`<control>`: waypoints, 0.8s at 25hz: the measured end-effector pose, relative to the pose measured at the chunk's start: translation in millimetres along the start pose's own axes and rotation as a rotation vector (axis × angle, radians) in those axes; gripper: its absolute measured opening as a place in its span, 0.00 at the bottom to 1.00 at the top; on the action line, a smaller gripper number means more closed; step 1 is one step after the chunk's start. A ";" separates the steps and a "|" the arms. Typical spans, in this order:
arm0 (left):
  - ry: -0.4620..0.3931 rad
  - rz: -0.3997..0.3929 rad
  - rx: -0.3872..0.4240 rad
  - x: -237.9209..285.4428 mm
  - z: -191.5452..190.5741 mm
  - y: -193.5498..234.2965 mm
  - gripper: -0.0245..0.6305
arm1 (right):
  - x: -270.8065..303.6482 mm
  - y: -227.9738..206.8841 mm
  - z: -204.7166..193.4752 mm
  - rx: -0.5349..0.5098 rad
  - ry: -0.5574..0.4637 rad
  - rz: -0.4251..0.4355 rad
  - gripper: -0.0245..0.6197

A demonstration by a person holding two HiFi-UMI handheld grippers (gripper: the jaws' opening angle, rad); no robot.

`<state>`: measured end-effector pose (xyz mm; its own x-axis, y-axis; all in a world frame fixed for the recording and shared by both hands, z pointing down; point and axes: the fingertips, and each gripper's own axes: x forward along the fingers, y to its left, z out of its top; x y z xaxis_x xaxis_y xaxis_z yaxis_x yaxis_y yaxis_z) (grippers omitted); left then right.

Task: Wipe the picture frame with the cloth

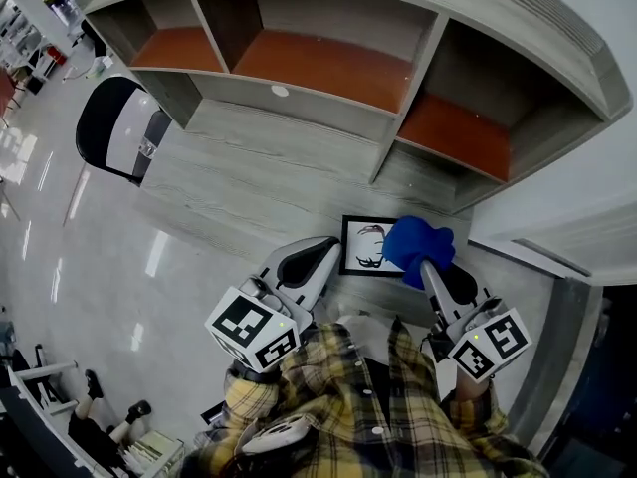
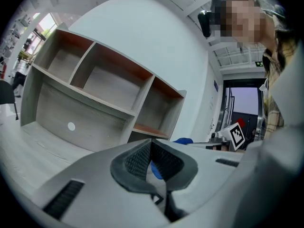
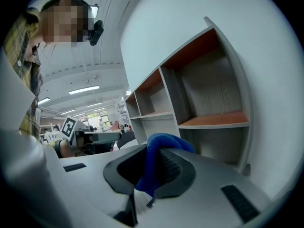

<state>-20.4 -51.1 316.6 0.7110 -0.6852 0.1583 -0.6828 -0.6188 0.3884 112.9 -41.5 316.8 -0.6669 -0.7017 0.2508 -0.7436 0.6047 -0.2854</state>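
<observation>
While the left gripper clamps the picture frame by its 9 o'clock edge with jaws closed, the right gripper grips the blue cloth, which covers the frame's 3 o'clock edge above the grey desk.

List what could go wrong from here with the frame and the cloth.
1. The left gripper seems to pinch the picture frame only at its left edge. Wiping pressure could twist it or pull it out of the jaws.
2. The right gripper clamps the blue cloth as a bunched wad. It may cover little of the frame per pass, and the hard jaw tips could scrape the frame's face.
</observation>
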 end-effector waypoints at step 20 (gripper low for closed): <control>0.267 -0.327 0.031 45.6 -7.1 69.9 0.05 | 58.0 1.6 -9.6 0.161 -0.062 -0.346 0.11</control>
<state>-34.5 -122.9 357.4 0.9069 -0.3293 0.2628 -0.4156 -0.8014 0.4301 72.6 -77.7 339.7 -0.3704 -0.8781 0.3027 -0.9036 0.2653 -0.3362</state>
